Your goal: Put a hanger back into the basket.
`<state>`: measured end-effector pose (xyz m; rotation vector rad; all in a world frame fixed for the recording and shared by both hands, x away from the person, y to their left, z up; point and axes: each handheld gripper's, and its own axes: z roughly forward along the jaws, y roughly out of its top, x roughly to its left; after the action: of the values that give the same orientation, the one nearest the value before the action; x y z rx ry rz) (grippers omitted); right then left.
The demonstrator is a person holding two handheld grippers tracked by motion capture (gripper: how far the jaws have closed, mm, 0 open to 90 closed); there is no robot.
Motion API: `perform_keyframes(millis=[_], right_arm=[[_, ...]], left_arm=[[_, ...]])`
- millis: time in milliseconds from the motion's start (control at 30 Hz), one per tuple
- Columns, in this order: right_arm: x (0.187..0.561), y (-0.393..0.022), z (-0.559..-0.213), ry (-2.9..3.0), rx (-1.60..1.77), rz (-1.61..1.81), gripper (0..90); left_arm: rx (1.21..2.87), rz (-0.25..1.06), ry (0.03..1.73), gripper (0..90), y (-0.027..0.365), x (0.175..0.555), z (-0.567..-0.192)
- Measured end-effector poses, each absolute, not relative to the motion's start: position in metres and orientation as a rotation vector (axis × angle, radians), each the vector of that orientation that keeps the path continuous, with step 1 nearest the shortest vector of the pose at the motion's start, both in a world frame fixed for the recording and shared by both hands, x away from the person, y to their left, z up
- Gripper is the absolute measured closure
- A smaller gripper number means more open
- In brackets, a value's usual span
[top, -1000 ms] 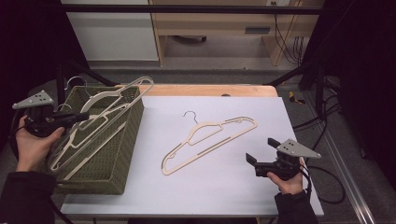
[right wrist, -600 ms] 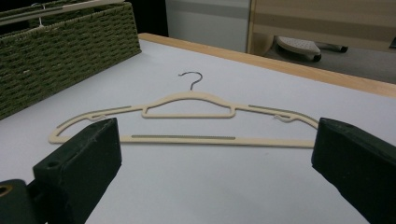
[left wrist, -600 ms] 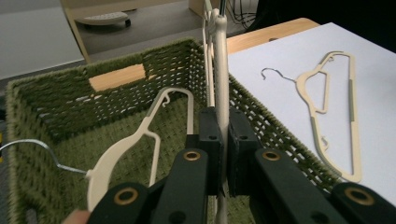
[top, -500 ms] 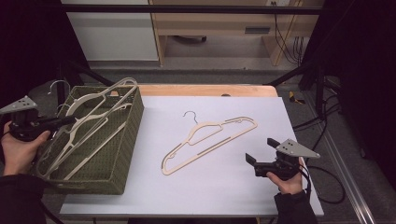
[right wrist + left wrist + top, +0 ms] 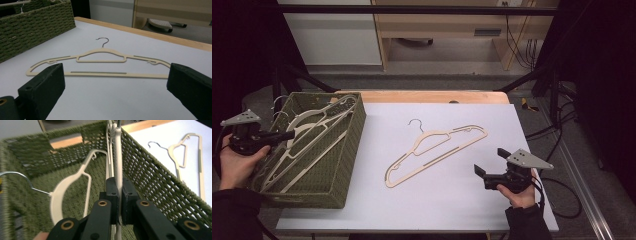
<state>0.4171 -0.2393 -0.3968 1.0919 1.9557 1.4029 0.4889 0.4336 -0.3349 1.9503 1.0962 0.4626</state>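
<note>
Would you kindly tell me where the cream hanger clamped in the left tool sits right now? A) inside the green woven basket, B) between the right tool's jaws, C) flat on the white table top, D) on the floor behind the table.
A: in the left gripper view, the left tool is shut on a cream hanger that lies inside the green woven basket, while another hanger lies on the table.
</note>
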Motion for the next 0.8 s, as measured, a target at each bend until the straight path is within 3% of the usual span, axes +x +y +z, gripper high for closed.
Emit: perform_keyframes(millis=[500, 800], right_arm=[[0.417, -0.24, -0.397, 1.955, 1.091, 1.403, 2.6], [0.417, -0.239, -0.396, 1.956, 1.089, 1.405, 2.7]], left_arm=[[1.96, 0.31, 1.127, 84.5, 0.427, 0.499, -0.375], [1.969, 0.321, 1.229, 83.9, 0.431, 0.503, -0.378]])
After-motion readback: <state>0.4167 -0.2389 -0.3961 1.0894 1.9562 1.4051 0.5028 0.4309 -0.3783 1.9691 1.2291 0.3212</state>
